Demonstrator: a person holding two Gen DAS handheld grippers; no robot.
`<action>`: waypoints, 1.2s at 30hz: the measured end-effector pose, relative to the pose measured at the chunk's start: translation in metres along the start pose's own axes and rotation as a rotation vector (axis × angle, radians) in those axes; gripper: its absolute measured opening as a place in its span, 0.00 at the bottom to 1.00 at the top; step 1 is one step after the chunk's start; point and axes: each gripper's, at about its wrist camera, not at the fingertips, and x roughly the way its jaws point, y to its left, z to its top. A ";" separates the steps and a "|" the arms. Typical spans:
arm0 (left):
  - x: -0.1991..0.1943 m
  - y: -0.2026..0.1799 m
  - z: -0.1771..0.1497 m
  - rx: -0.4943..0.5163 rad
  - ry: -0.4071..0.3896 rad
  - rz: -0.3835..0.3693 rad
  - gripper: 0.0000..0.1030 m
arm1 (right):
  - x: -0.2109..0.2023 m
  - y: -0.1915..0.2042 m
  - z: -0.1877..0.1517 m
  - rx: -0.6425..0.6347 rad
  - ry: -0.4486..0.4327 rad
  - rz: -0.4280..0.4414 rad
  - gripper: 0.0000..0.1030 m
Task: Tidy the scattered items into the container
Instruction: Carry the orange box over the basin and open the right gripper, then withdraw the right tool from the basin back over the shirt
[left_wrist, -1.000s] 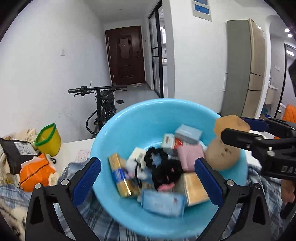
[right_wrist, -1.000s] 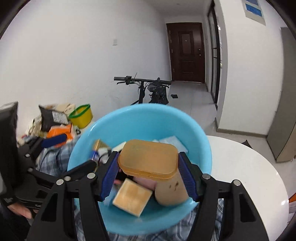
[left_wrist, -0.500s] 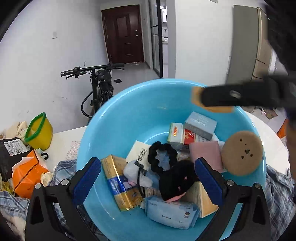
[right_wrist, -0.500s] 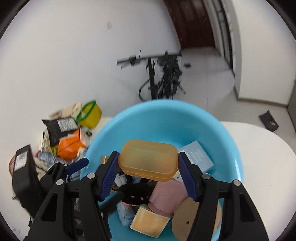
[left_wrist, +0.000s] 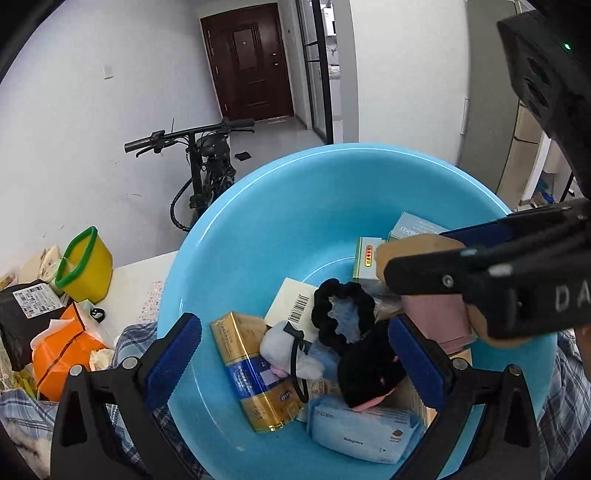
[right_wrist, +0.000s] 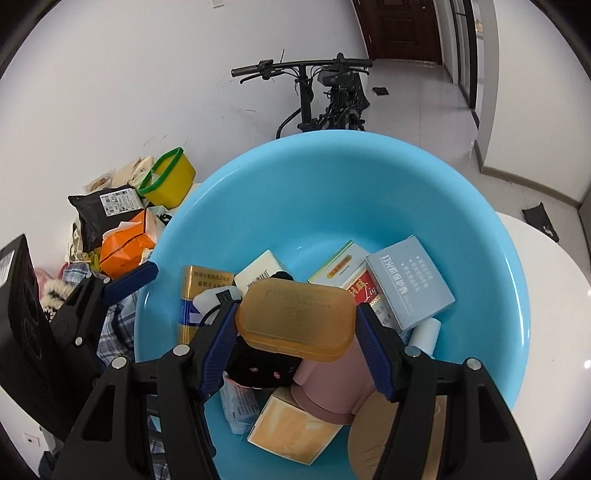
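I hold my right tongs (right_wrist: 295, 328) over the middle of the blue basin (right_wrist: 332, 192), pinching the amber plastic box (right_wrist: 295, 319) by its two short ends. To finish well, I should lower it toward a flat spot among the packets before letting go, so it doesn't bounce off the pink pouch (right_wrist: 332, 384). My left tongs (left_wrist: 295, 354) hang spread wide and empty above the basin's near rim, touching nothing.

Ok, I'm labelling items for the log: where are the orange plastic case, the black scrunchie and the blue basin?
orange plastic case (right_wrist: 295, 317): right wrist view, lid centre.
black scrunchie (left_wrist: 341, 295): left wrist view, upper ring.
blue basin (left_wrist: 280, 221): left wrist view, bare inner wall.
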 end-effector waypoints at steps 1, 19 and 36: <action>0.001 0.000 0.000 -0.001 0.007 -0.004 1.00 | -0.002 0.000 -0.001 -0.003 -0.005 -0.005 0.65; -0.032 -0.001 -0.010 -0.059 -0.093 0.007 1.00 | -0.040 0.004 -0.023 -0.018 -0.142 -0.111 0.78; -0.141 -0.016 -0.095 -0.023 -0.235 -0.046 1.00 | -0.120 0.068 -0.123 -0.233 -0.389 -0.157 0.94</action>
